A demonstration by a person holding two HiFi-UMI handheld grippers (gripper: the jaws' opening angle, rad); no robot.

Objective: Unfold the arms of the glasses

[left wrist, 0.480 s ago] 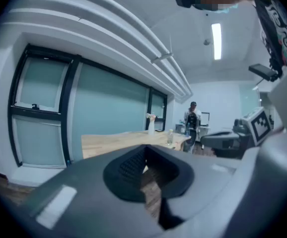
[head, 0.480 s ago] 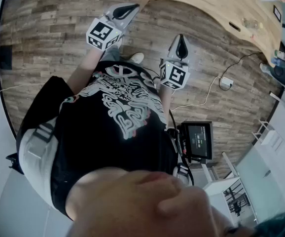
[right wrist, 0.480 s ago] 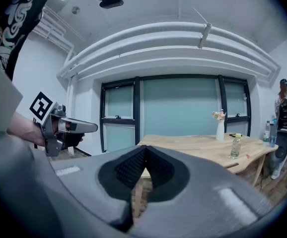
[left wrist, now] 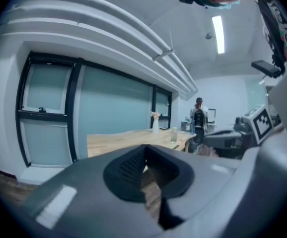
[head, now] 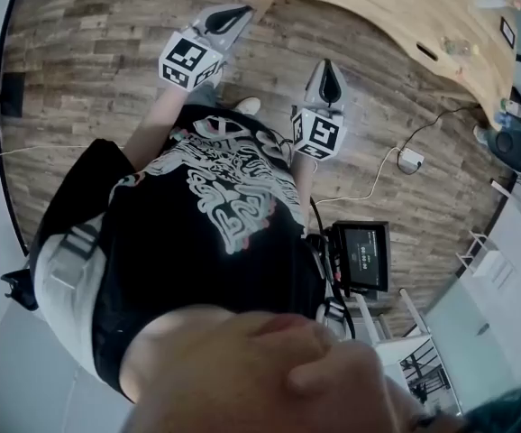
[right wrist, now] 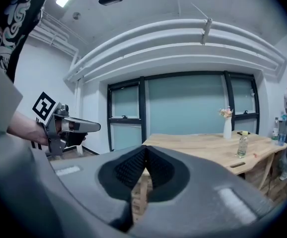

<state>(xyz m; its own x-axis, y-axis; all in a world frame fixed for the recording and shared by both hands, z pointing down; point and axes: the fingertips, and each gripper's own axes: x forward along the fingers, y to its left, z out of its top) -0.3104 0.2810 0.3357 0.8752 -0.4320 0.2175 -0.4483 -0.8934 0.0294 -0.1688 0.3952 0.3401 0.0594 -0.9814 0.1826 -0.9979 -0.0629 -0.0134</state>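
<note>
The person stood on a wooden plank floor (head: 80,79) with both arms held forward, facing a pale wooden desk (head: 378,7) whose curved edge lay just beyond the gripper tips in the head view. The left hand-held gripper (head: 245,10) pointed toward the near edge of the desk, its marker cube (head: 188,61) facing up. In its own view its two jaws were closed, the ribbed pads meeting at the tip with nothing between them; only floor showed through the gap behind the tip. The right hand-held gripper (head: 330,65) was held beside it, a little lower in the head view, with its own marker cube (head: 319,134) facing up. Its jaws were likewise pressed together at the tip and held nothing.

The glasses could not be made out in any view. On the desk, the right gripper view showed a clear bottle (right wrist: 242,145) near the right edge and a white vase (right wrist: 227,128) with flowers farther back. A second person (left wrist: 199,115) stood beyond the far end of the desk in the left gripper view. On the floor to the person's right, a white cable ran to a small white adapter (head: 410,158), and a small screen (head: 361,255) hung at the person's right side.
</note>
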